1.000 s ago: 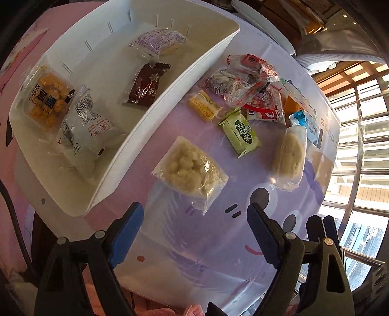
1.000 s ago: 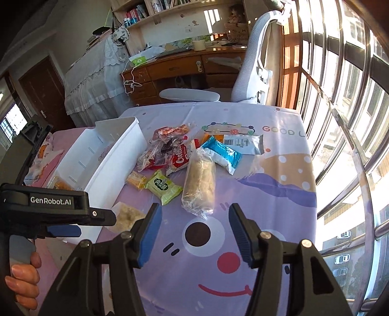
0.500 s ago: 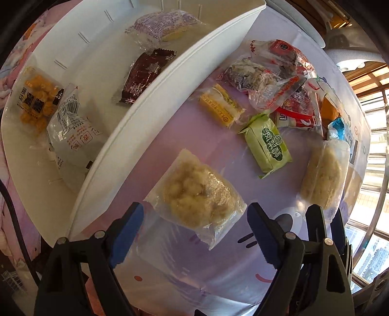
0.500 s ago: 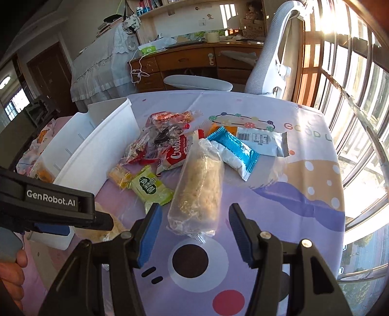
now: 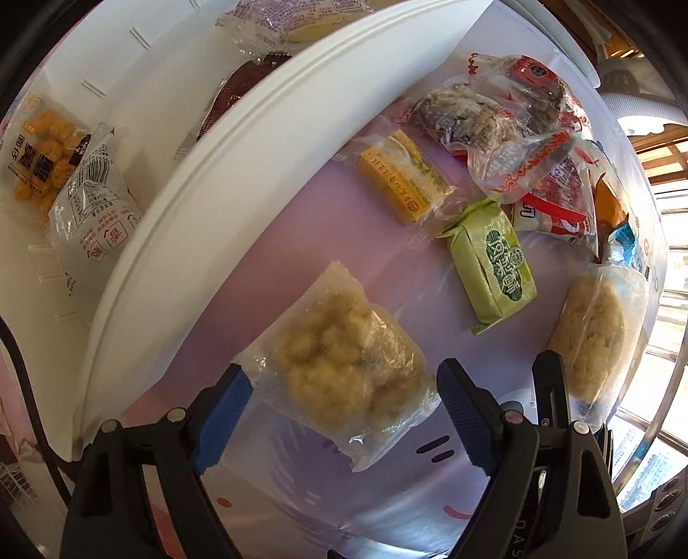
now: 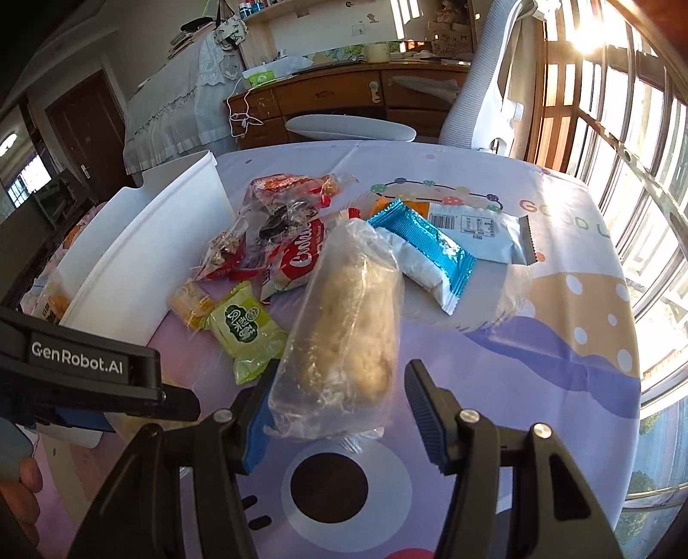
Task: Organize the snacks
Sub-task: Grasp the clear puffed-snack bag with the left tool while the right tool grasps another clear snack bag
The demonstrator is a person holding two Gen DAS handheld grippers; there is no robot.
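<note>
Two grippers hang low over the cartoon-print tablecloth (image 6: 537,357), each straddling a clear packet without pinching it. Nearest in the left wrist view, the left gripper (image 5: 339,404) has its blue pads spread wide on either side of a clear bag of pale puffed lumps (image 5: 344,365), which lies flat on the cloth just beside the outer wall of the white bin (image 5: 223,172); the pads stand off the bag's edges. In the right wrist view the right gripper (image 6: 337,408) has its jaws parted around the near end of a long clear-wrapped roll (image 6: 348,327), the left pad close against the wrapper, the right pad clear of it (whether the left pad actually touches is hard to tell). Just past these lie a green packet (image 5: 494,262) and a small yellow packet (image 5: 404,176), then a loose heap of red-and-clear wrappers (image 6: 284,232), a blue foil packet (image 6: 425,249) and a silver pouch (image 6: 477,232). Inside the white bin sit four snacks: an orange nugget pack (image 5: 38,159) and a clear printed bag (image 5: 94,206) at one end, a dark brown packet (image 5: 232,94) partly hidden by the rim, and a purple-printed pack (image 5: 275,21) farthest away.
</note>
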